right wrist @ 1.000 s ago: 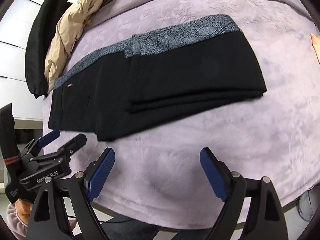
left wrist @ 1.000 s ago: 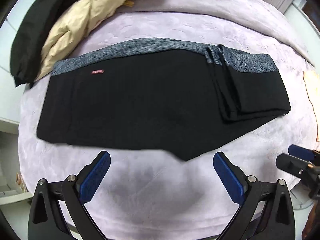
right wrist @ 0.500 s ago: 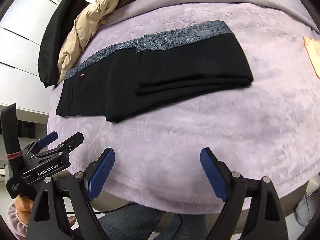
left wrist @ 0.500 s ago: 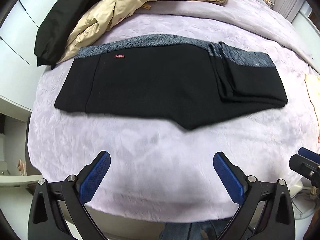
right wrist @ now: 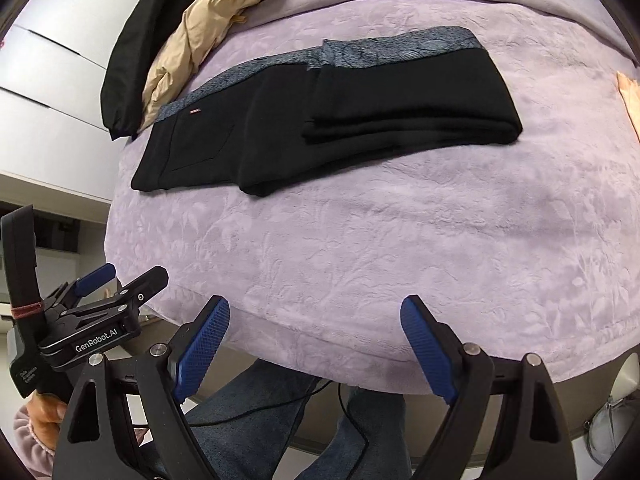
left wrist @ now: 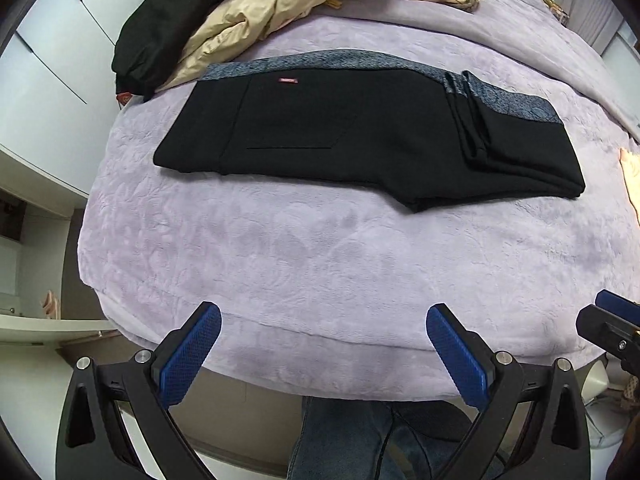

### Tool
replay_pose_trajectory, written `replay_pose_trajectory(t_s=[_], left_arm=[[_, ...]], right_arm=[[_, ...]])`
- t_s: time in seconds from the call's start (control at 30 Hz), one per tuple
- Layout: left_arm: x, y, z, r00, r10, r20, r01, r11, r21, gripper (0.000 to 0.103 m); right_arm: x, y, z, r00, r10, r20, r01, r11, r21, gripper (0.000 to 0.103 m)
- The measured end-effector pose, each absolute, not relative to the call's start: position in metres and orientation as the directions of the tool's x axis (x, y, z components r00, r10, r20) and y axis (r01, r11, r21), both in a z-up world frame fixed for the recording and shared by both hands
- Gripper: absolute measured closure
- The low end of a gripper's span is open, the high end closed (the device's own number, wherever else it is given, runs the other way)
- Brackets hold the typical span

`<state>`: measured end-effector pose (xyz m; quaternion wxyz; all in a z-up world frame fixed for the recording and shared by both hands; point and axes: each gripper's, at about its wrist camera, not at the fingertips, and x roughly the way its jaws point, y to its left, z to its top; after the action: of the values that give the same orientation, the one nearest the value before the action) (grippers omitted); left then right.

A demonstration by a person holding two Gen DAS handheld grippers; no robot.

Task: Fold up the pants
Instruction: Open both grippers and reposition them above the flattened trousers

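Observation:
Black pants (left wrist: 340, 136) with a grey patterned waistband lie flat on the lilac bed cover; their right part is folded over into a thicker stack (left wrist: 516, 148). They also show in the right wrist view (right wrist: 320, 120), with the folded stack (right wrist: 408, 100) on the right. My left gripper (left wrist: 322, 354) is open and empty, held at the near edge of the bed, well short of the pants. My right gripper (right wrist: 316, 346) is open and empty, also back at the bed's near edge. The left gripper shows at the left of the right wrist view (right wrist: 108, 292).
A beige jacket (left wrist: 264, 12) and a black garment (left wrist: 160, 28) are piled at the far left of the bed. The lilac bed cover (left wrist: 320, 256) lies between the pants and the grippers. An orange cloth (left wrist: 630, 176) lies at the right edge. The person's jeans-clad legs (right wrist: 280, 420) are below.
Both grippers have pulled back and away from the pants toward the near bed edge, staying open. The pants have not moved on the bed.

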<state>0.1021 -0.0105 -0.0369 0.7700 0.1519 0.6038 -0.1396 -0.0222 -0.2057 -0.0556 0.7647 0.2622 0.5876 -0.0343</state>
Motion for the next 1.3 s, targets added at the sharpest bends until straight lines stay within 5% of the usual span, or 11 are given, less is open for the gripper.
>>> replay_pose_trajectory(t_s=[0.63, 1.3], left_arm=[[0.241, 0.059, -0.069, 0.179, -0.025, -0.984, 0.376, 0.925, 0.045, 0.000], [0.285, 0.067, -0.103, 0.112, -0.076, -0.991, 0.312, 0.949, -0.037, 0.000]], right_arm=[[0.130, -0.138, -0.074, 0.249, 0.260, -0.933, 0.343, 0.877, 0.336, 0.013], [0.180, -0.116, -0.097, 0.120, 0.236, -0.964, 0.287, 0.922, 0.261, 0.013]])
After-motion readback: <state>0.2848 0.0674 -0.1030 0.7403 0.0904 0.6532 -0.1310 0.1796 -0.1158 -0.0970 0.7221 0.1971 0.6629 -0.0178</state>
